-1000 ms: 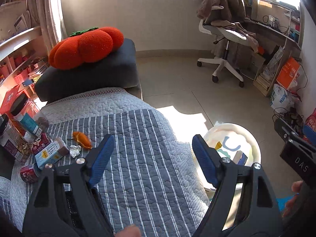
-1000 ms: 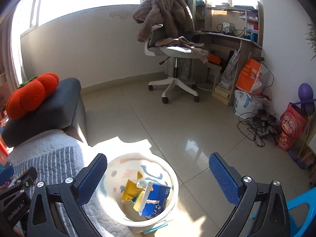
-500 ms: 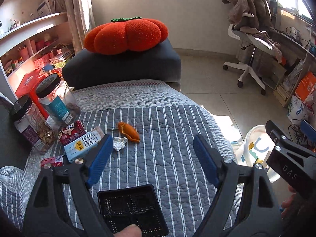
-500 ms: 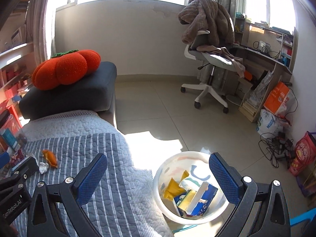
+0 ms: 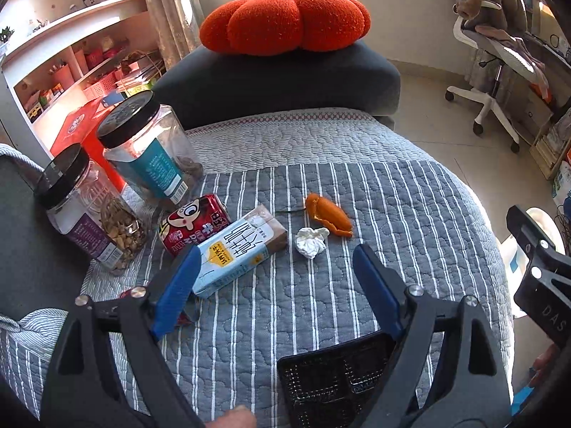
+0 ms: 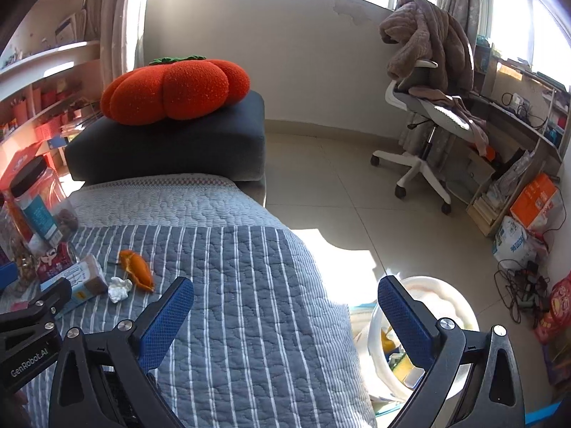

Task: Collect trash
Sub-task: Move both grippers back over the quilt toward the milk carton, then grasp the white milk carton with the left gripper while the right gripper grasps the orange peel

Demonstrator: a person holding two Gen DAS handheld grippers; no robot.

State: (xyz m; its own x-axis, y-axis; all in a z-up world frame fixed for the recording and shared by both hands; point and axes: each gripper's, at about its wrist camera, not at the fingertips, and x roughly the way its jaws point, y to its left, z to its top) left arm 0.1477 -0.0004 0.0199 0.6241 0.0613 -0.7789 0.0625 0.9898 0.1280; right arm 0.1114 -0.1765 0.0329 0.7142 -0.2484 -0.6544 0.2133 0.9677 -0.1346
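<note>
On the striped quilt [image 5: 392, 192] lie an orange peel [image 5: 328, 215], a crumpled white tissue [image 5: 311, 241], a milk carton [image 5: 237, 255], a red can [image 5: 194, 226] and a black plastic tray [image 5: 339, 381]. My left gripper [image 5: 276, 267] hovers over the quilt near the carton and tissue; its jaws are opening with nothing between them. My right gripper [image 6: 285, 301] stands open and empty above the quilt's right edge. The white trash bin [image 6: 460, 317] sits on the floor beside the bed, holding wrappers. Peel [image 6: 137, 269] and tissue [image 6: 119, 289] lie left of the right gripper.
Two clear jars with black lids [image 5: 142, 149] [image 5: 85, 207] stand at the quilt's left. A dark cushion [image 5: 278, 82] carries a red pumpkin pillow [image 5: 285, 21]. A swivel chair [image 6: 428, 121] with a blanket, shelves and cables [image 6: 521, 285] fill the right side.
Both views have swung left from the bin and floor toward the bed. The trash on the quilt now sits closer and larger before the left gripper, and the bin has slid to the right edge.
</note>
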